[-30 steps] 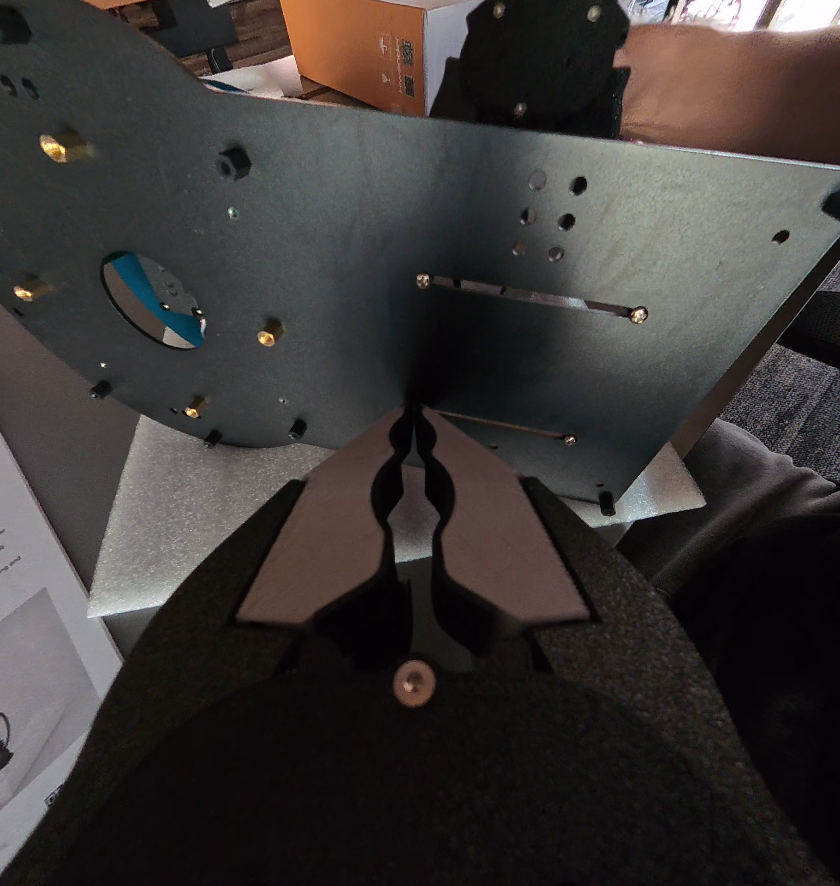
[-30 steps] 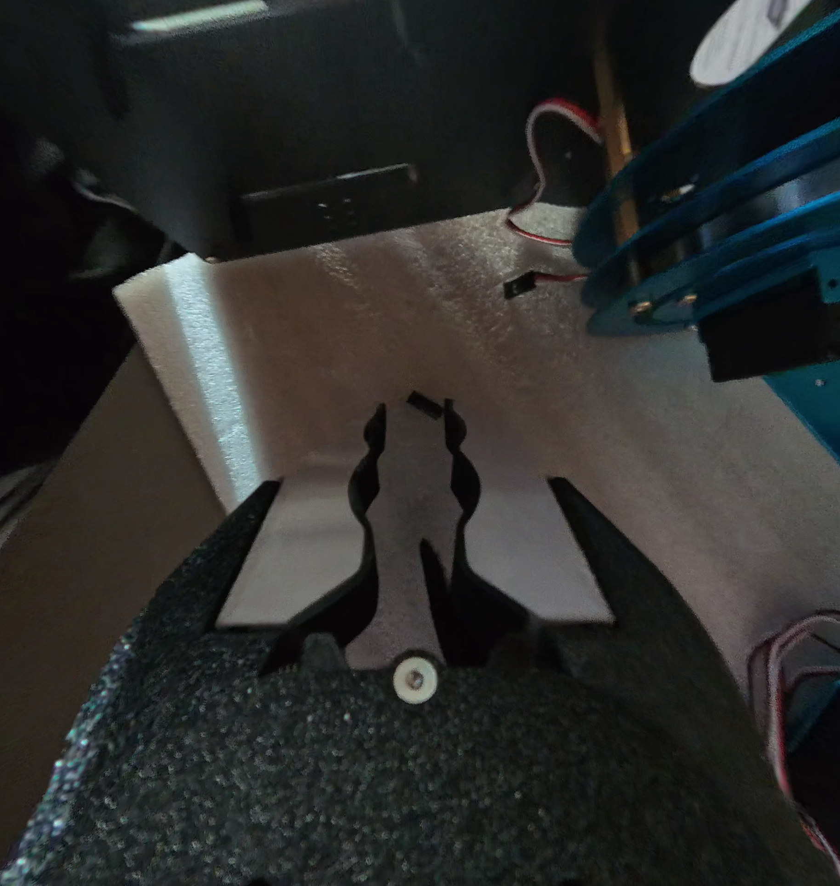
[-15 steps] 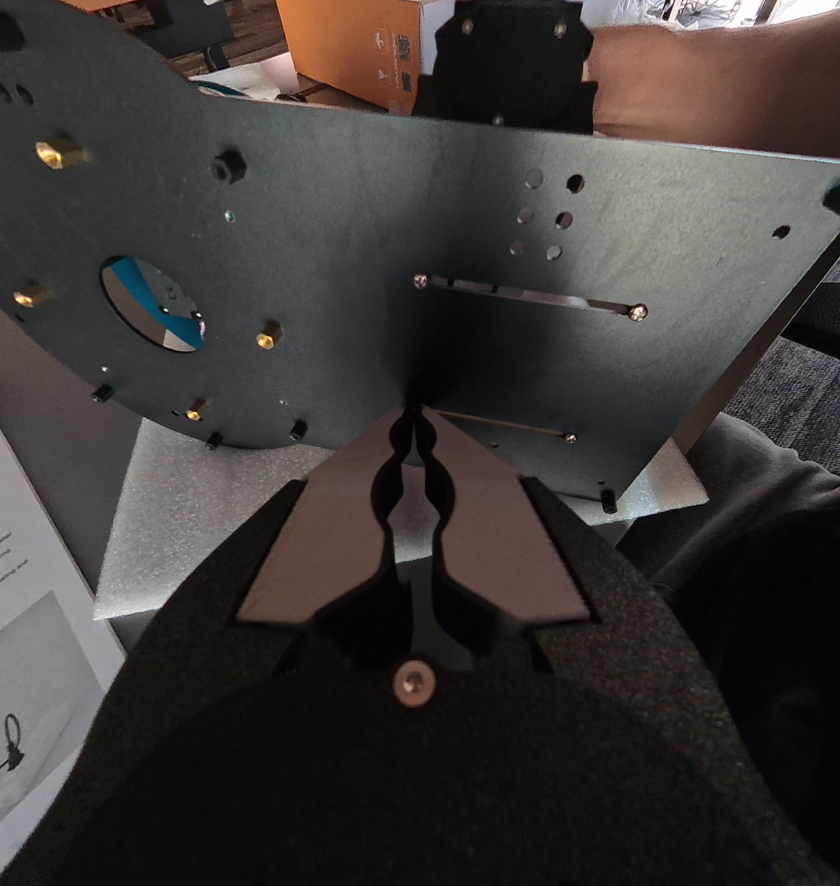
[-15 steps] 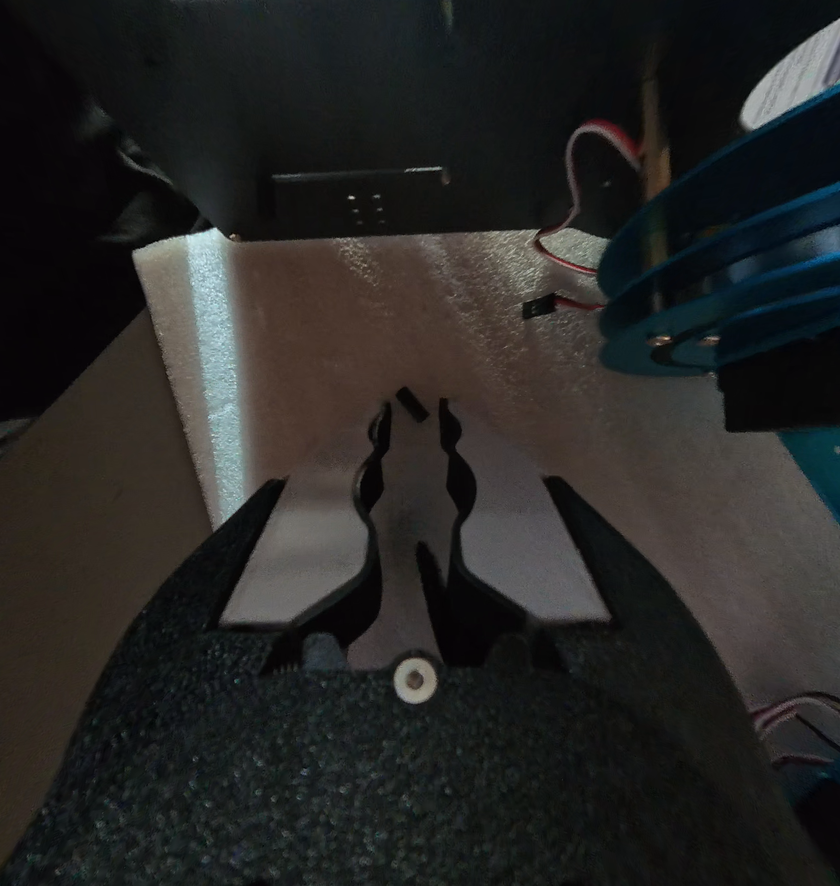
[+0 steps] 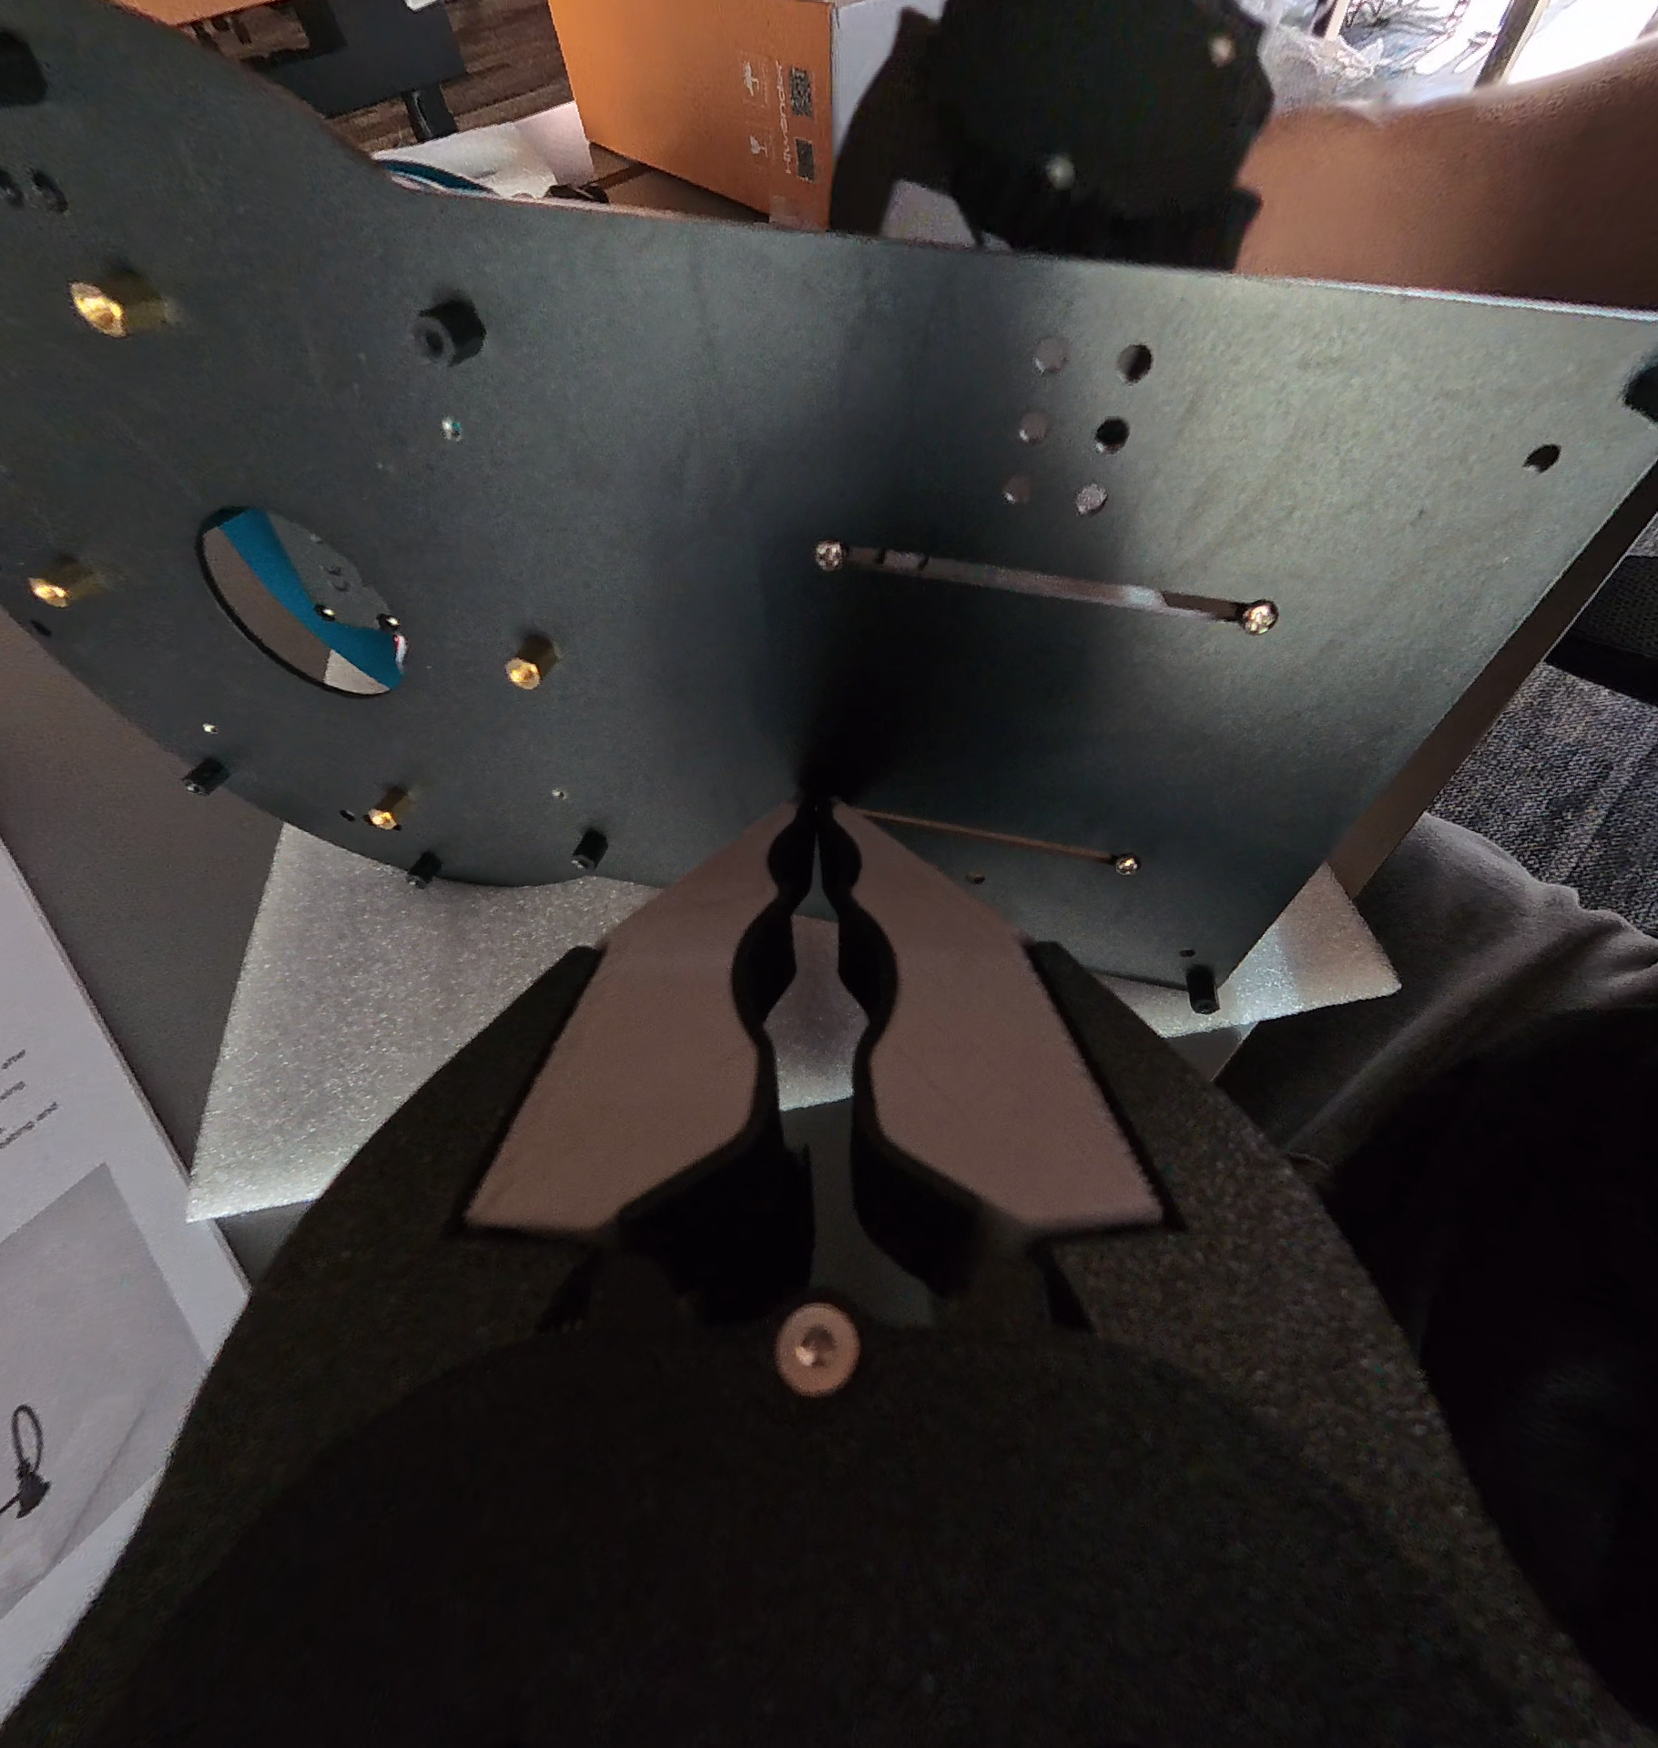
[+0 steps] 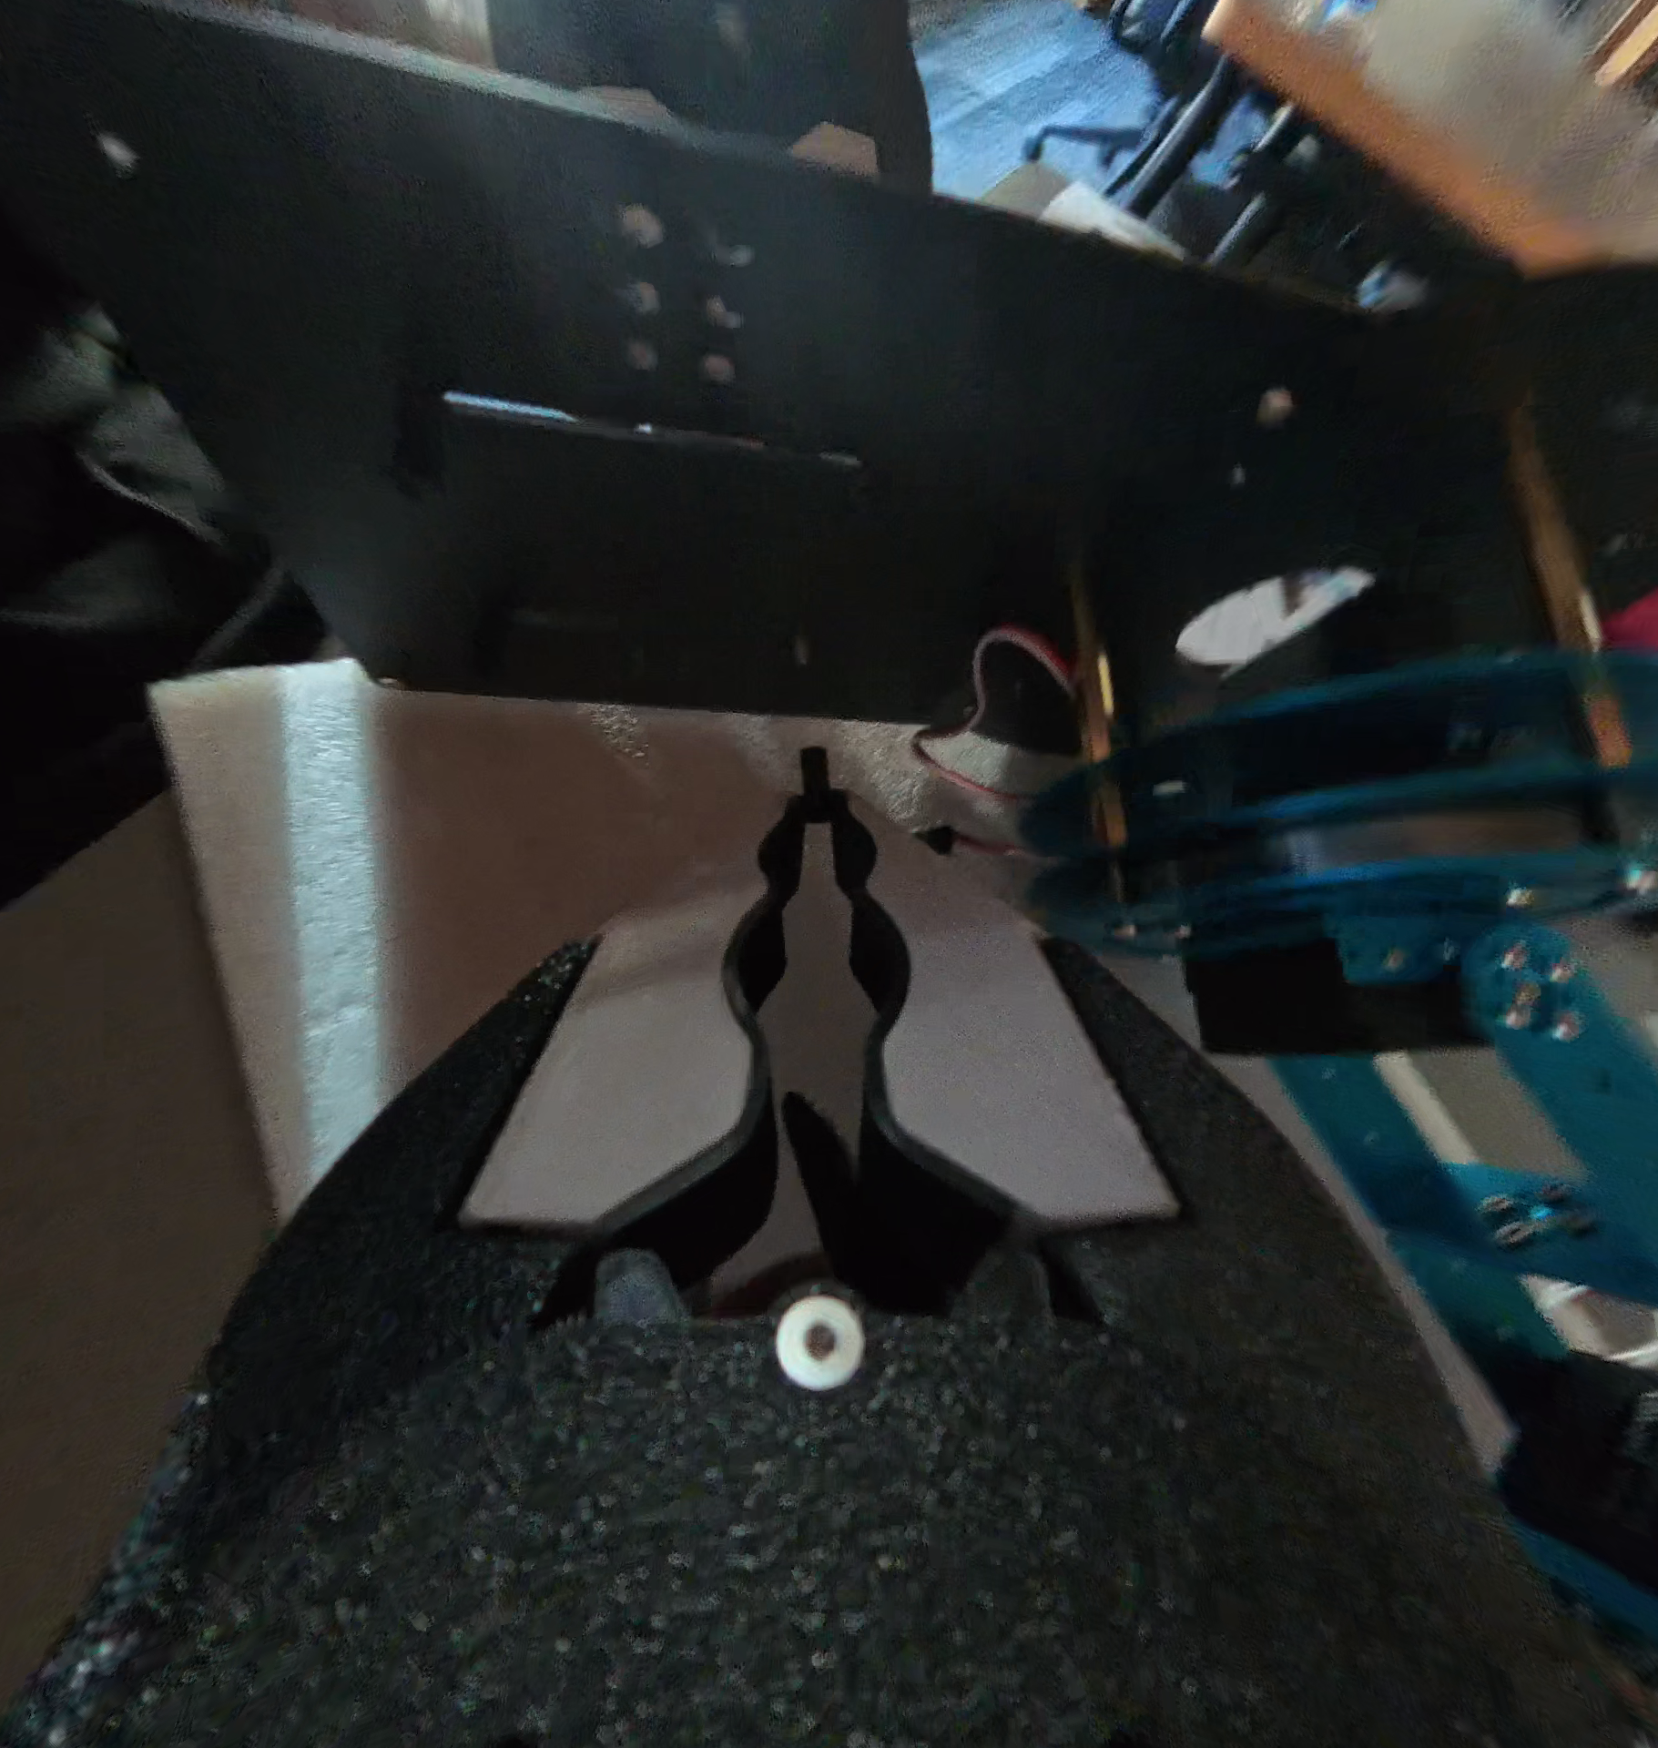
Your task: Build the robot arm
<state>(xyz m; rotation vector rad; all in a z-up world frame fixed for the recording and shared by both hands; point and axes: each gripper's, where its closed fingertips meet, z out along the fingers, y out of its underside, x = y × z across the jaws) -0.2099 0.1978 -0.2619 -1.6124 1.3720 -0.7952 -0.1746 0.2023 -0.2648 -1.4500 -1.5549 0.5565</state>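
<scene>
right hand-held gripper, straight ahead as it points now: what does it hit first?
Most likely the dark metal plate standing at the far edge of the white foam sheet. The right hand-held gripper is pinching a small black part, which would touch first. Depth is unclear through blur.

I count one big dark metal plate [image 5: 711, 492] standing up at twelve o'clock. It has four shiny brass posts [image 5: 531, 667] at ten o'clock, six small round holes [image 5: 1075, 426] at one o'clock and one big round hole [image 5: 300, 615]. One white foam sheet [image 5: 484, 1022] lies under it. One orange box [image 5: 711, 85] sits behind. One small black peg [image 6: 813, 771] is pinched at my right tips.
</scene>
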